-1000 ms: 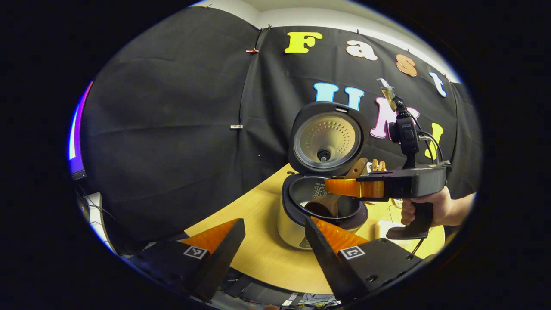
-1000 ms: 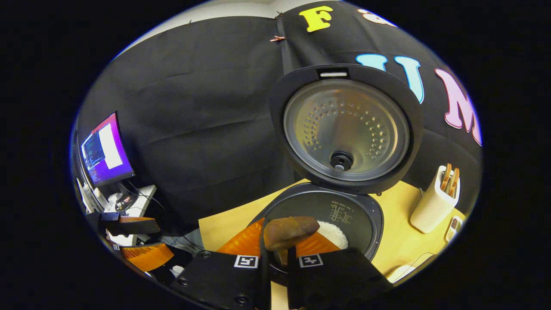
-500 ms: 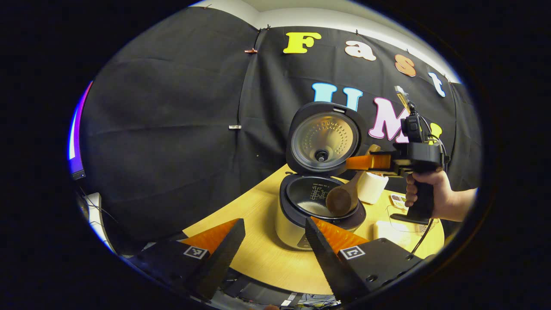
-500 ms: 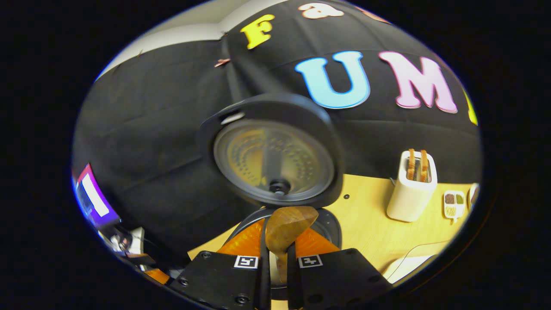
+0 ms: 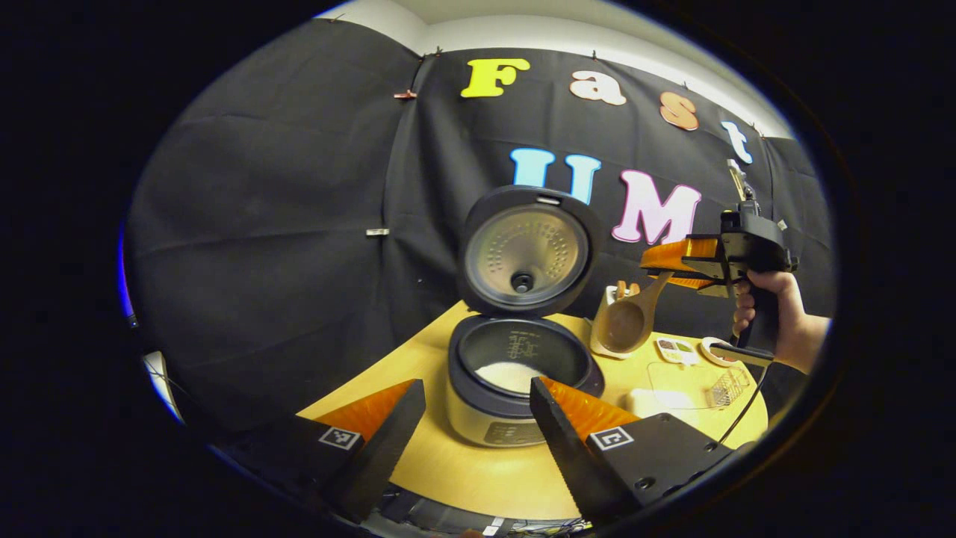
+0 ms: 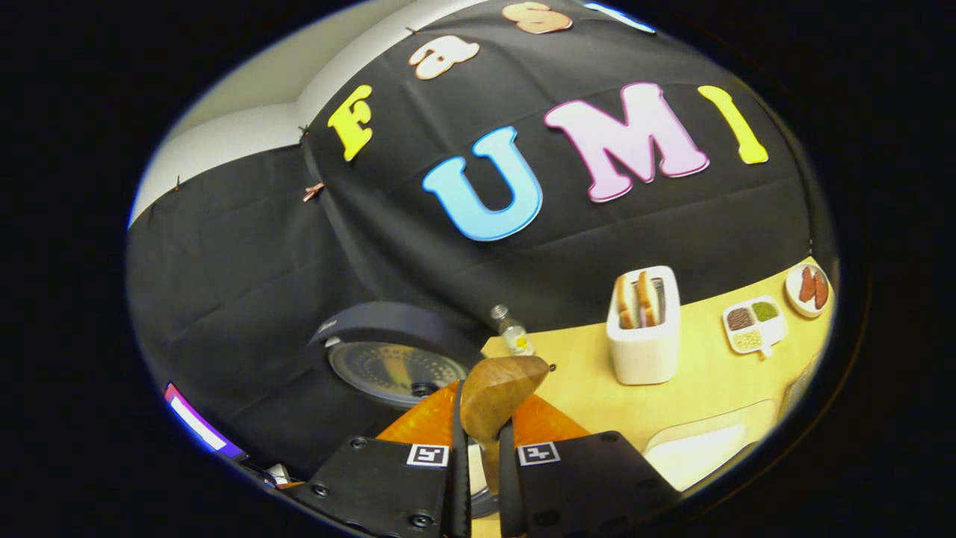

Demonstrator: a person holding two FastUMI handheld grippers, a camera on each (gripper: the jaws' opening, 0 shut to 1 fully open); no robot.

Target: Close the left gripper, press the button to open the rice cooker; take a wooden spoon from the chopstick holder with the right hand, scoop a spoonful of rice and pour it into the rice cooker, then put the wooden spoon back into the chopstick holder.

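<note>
Closest to me, the left gripper (image 5: 478,418) hovers with its fingers released, just short of the open rice cooker (image 5: 515,381) on the bench (image 5: 478,471); white rice lies in its pot. Farther back, the right gripper (image 6: 478,448) has its fingers clenched on the wooden spoon (image 6: 497,392), held in the air near the white chopstick holder (image 6: 646,344).

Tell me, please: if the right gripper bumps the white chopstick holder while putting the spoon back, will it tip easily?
Probably somewhat. The chopstick holder stands tall and narrow, unsupported on the table, so a high sideways push could topple it. The utensils inside stick out above its rim, raising that risk.
</note>
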